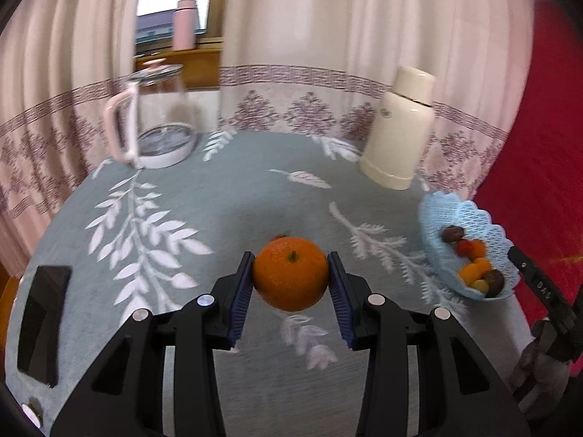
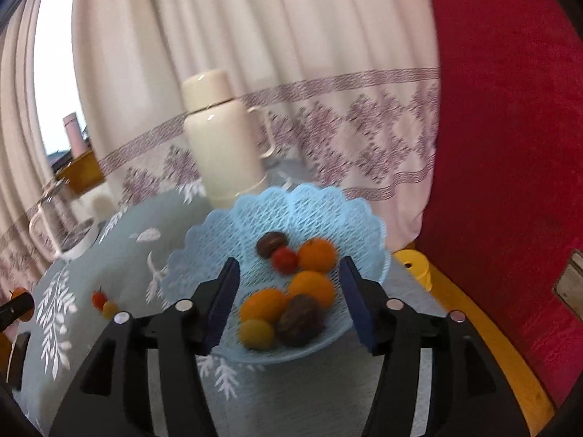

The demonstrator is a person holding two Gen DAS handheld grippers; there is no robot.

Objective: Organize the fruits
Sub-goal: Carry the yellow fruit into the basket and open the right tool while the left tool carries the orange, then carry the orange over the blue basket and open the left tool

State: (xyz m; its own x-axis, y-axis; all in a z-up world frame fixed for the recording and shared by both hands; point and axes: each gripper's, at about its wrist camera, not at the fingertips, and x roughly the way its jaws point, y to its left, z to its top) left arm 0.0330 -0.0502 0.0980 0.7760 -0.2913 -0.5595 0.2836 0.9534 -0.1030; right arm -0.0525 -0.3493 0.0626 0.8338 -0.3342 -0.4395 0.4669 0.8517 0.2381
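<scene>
My left gripper (image 1: 290, 276) is shut on an orange (image 1: 290, 273) and holds it above the grey-green leaf-patterned tablecloth (image 1: 204, 204). A small red fruit (image 1: 280, 236) peeks out behind the orange. The light blue lattice fruit bowl (image 1: 470, 218) stands at the table's right edge and holds several oranges, small tomatoes and dark fruits. My right gripper (image 2: 289, 302) is open and empty, hovering over the bowl (image 2: 291, 204) and its fruits (image 2: 311, 286). A small red tomato (image 2: 98, 298) and a yellow one (image 2: 109, 308) lie on the cloth left of the bowl.
A glass kettle with a pink handle (image 1: 153, 120) stands at the back left, a cream thermos (image 1: 399, 127) at the back right. A black phone (image 1: 42, 322) lies at the left edge. Curtains hang behind; a red sofa (image 2: 510, 145) and a yellow stool (image 2: 415, 266) are to the right.
</scene>
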